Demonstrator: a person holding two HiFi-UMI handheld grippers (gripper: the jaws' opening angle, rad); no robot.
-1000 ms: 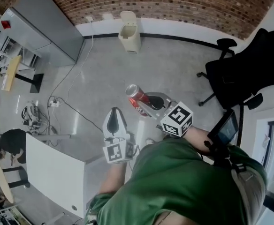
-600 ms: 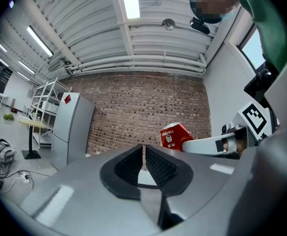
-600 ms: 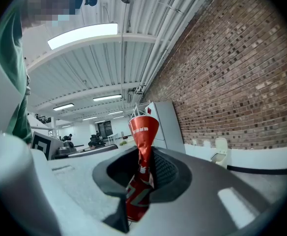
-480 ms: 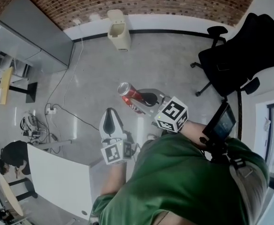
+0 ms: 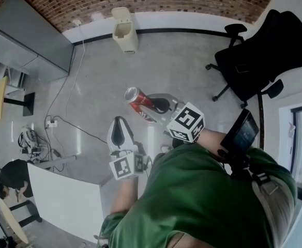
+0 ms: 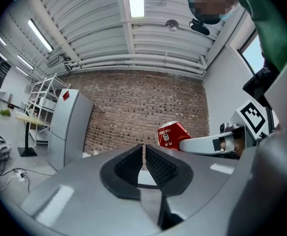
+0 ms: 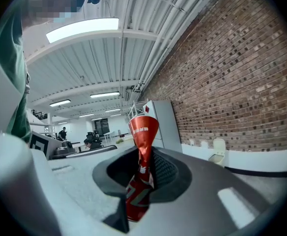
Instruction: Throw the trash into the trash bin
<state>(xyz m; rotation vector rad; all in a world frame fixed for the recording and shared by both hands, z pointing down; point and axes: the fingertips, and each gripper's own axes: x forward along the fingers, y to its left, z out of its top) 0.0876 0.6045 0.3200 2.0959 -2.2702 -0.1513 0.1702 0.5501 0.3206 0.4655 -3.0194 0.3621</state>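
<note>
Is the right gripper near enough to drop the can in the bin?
Probably not yet: the right gripper, shut on the can, is well short of the trash bin, though only floor lies between.

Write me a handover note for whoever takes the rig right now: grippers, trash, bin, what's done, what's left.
Right gripper: shut on the red drink can, which is pinched flat between the fingers.
Left gripper: shut, empty.
Trash bin: on the floor against the brick wall, ahead, well away from the can.
Done: can picked up.
Left: carry the can to the bin and drop it in.
</note>
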